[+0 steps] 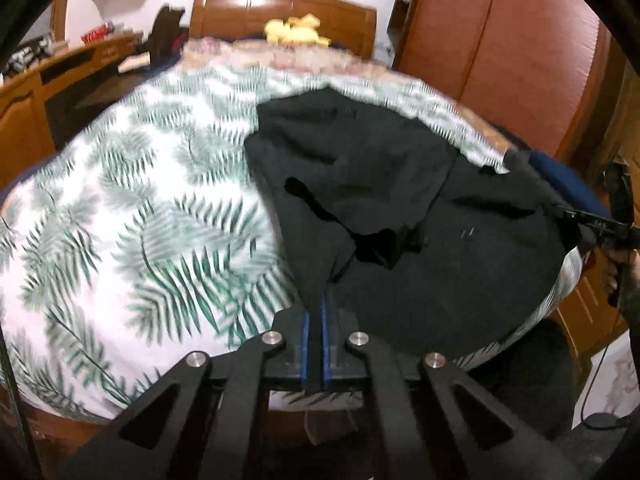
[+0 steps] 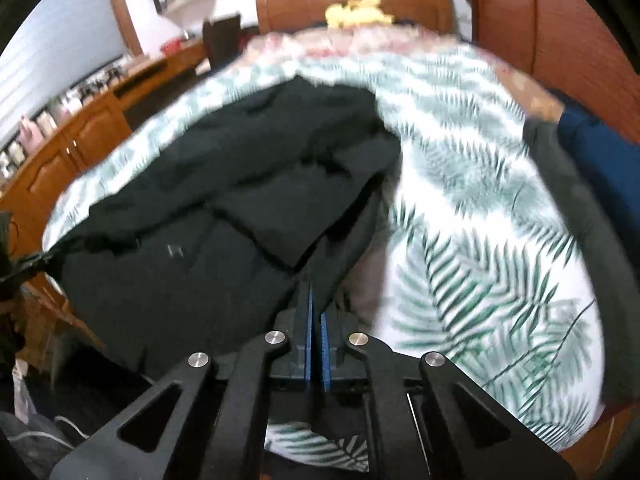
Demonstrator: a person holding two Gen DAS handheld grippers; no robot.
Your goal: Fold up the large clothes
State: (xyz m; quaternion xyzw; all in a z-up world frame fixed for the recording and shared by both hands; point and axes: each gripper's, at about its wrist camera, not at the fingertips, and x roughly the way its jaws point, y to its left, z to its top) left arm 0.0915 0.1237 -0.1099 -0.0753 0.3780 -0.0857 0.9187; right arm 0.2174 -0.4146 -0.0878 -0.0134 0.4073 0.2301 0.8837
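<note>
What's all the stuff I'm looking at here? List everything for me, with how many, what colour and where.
Large black garment: one, black, crumpled on the bed, pinched at two edges.
White bedspread with green fern leaves: one, white and green, covering the bed.
Glossy brown wooden headboard: one, brown, at the bed's far end.
Yellow plush toy: one, yellow, by the headboard.
Dark blue cloth: one, blue, at the bed's right edge.
Brown wooden cabinets: a row, brown, left of the bed.
Left claw: one, black with blue pads, shut on the garment.
Right claw: one, black with blue pads, shut on the garment.
</note>
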